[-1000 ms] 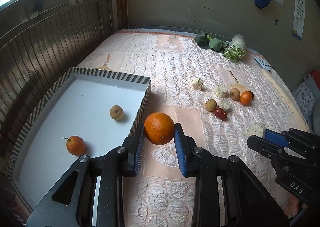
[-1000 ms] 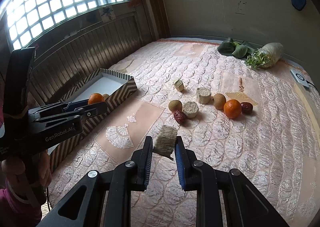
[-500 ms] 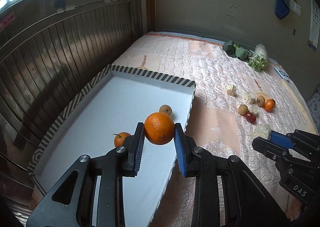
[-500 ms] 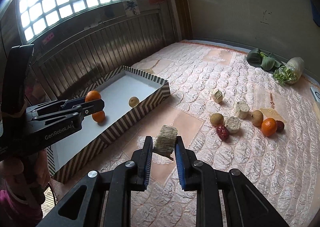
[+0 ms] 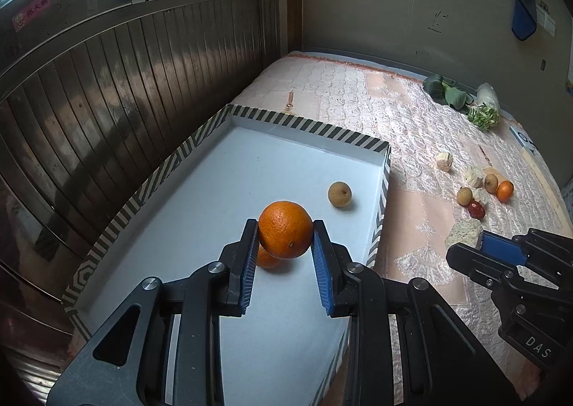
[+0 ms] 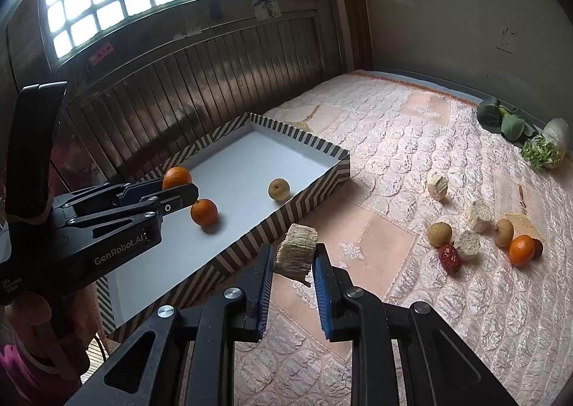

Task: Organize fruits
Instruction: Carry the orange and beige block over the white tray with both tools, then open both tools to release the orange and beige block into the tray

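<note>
My left gripper [image 5: 285, 237] is shut on a large orange [image 5: 285, 230] and holds it above the white floor of the striped tray [image 5: 308, 126]. A small orange [image 5: 266, 258] lies in the tray just under it, also seen in the right wrist view [image 6: 204, 212]. A brown pear [image 5: 339, 194] lies in the tray near its right wall. My right gripper [image 6: 294, 254] is shut on a pale corn chunk [image 6: 296, 251], above the quilt beside the tray's right wall [image 6: 286, 216].
Loose on the quilt at the right lie a small orange [image 6: 521, 250], a red date [image 6: 450, 258], two brown pears [image 6: 441, 233] and several pale chunks [image 6: 437, 187]. Leafy greens [image 6: 506, 121] and a cabbage [image 6: 548, 148] lie near the far wall.
My left gripper has carried the large orange leftward, from over the quilt to over the tray, above the small orange. My right gripper with the chunk has followed toward the tray.
</note>
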Available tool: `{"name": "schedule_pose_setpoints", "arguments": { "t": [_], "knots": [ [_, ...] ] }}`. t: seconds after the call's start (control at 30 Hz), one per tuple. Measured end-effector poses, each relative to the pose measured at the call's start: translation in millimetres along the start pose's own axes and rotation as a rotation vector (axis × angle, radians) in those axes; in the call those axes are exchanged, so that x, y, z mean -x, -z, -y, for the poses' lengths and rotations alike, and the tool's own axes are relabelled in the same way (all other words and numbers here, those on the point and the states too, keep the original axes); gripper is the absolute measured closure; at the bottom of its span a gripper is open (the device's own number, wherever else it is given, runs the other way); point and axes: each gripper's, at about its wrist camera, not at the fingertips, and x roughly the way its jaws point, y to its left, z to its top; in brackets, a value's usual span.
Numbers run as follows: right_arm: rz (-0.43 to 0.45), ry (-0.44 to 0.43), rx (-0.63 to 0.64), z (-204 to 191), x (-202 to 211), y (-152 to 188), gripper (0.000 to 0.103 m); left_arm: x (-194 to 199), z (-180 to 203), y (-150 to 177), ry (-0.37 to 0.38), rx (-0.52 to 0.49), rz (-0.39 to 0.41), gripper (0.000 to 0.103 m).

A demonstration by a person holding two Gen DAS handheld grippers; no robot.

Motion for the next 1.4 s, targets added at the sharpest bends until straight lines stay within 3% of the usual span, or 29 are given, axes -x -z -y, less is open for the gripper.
{"name": "schedule_pose_setpoints", "arguments": {
  "t": [0.47, 0.9, 1.1, 1.23, 1.4],
  "knots": [
    [-0.027, -0.063, 0.065, -31, -40, -26, 0.082, -27, -57, -16, -0.025, 0.118, -0.072, 0.075],
    [-0.103, -0.079, 0.072, -40, -94, -35, 0.082, -54, -69, -12, -0.024, 0.153, -0.165, 0.075],
    [-0.123, -0.089, 0.073, -41, -104, -37, 0.082, -63, -74, -9, 0.034, 0.186, -0.199, 0.075],
    [-0.114, -0.111, 0.075, -42, -103, -37, 0.074, -64, -70, -10, 0.053, 0.183, -0.203, 0.075],
    [-0.087, -0.103, 0.074, -41, -90, -33, 0.073, -51, -70, -11, 0.045, 0.181, -0.159, 0.075]
  ]
}}
